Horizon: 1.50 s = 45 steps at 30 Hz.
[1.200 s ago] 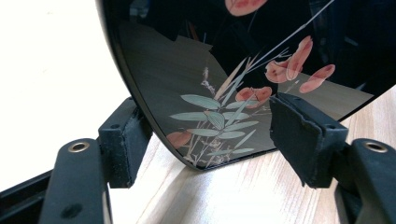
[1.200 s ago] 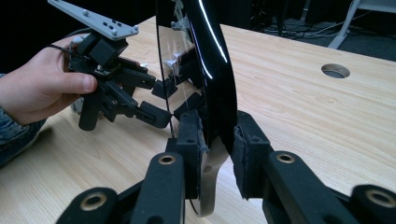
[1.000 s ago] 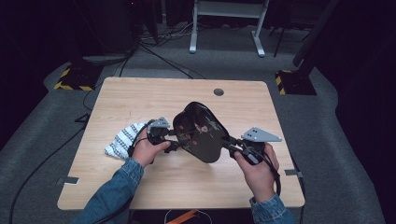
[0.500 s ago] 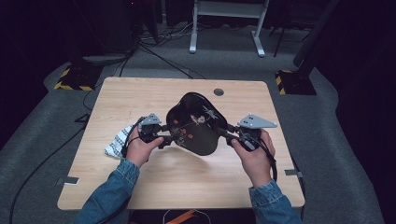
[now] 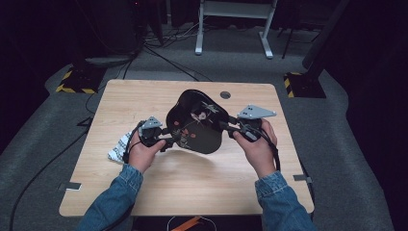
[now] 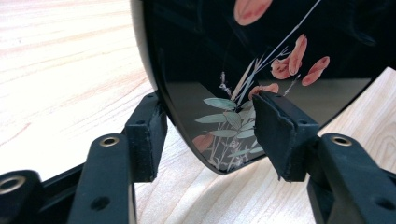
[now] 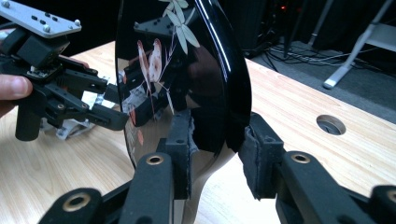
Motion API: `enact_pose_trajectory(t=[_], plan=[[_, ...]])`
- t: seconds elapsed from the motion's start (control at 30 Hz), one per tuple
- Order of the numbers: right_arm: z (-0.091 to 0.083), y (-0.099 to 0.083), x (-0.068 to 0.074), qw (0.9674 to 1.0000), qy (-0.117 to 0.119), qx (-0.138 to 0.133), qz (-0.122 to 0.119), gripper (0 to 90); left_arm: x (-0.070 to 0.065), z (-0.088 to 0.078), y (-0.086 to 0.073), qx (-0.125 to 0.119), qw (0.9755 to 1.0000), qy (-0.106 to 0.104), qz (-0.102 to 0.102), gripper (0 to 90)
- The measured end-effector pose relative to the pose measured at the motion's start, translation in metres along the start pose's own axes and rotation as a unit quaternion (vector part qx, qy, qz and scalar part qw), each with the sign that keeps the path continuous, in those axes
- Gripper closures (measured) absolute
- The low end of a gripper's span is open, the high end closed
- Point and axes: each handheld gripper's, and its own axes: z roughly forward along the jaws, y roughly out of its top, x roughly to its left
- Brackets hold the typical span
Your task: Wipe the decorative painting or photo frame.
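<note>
A glossy black lacquer plate [image 5: 197, 122] with pink flowers and green leaves is held tilted above the wooden table [image 5: 192, 192]. My left gripper [image 5: 169, 139] is shut on its left rim, and in the left gripper view the plate [image 6: 261, 46] sits between the pads of that gripper [image 6: 210, 126]. My right gripper [image 5: 227, 127] is shut on the opposite rim. The right gripper view shows the plate [image 7: 187, 70] edge-on and nearly upright in its gripper [image 7: 217, 149], with the left gripper [image 7: 107, 116] beyond it.
A white cloth with a dark pattern [image 5: 118, 149] lies on the table beside the person's left hand. A round cable hole [image 5: 225, 95] sits near the far edge. Cables and a white stand are on the floor beyond the table.
Both hands have carried the plate a little farther from the person and higher. Its tilt has grown steeper, and both grips have held.
</note>
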Motion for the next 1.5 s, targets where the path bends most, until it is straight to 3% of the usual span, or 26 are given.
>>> enact_pose_trajectory(t=[0.13, 0.3, 0.5, 0.9, 1.13, 1.33, 1.5], plan=[[0.009, 0.0, -0.004, 0.9997, 0.006, 0.009, -0.02, 66.9, 0.003, 0.0, -0.001, -0.001, 0.9999, 0.016, -0.004, 46.2], [0.019, -0.001, -0.01, 0.9994, 0.008, 0.018, -0.027, 65.6, 0.004, 0.002, -0.003, 0.003, 0.9996, 0.028, -0.003, 46.3], [0.028, -0.005, -0.02, 0.9992, 0.006, 0.031, -0.025, 63.3, 0.004, 0.002, -0.002, 0.005, 0.9996, 0.029, 0.002, 46.5], [0.037, -0.007, -0.032, 0.9996, -0.002, 0.018, -0.021, 57.6, -0.003, 0.003, -0.003, 0.009, 0.9996, 0.026, 0.006, 46.0], [0.038, -0.007, -0.031, 0.9995, -0.013, 0.017, -0.024, 51.1, -0.006, 0.003, -0.004, 0.017, 0.9992, 0.029, 0.019, 40.3], [0.029, -0.007, -0.032, 0.9999, -0.016, 0.001, -0.006, 45.0, -0.006, -0.002, -0.005, 0.018, 0.9994, 0.025, 0.014, 39.8], [0.016, -0.006, -0.031, 0.9998, -0.014, -0.008, 0.013, 42.0, -0.01, -0.021, 0.0, -0.015, 0.9986, 0.041, 0.031, 34.9]])
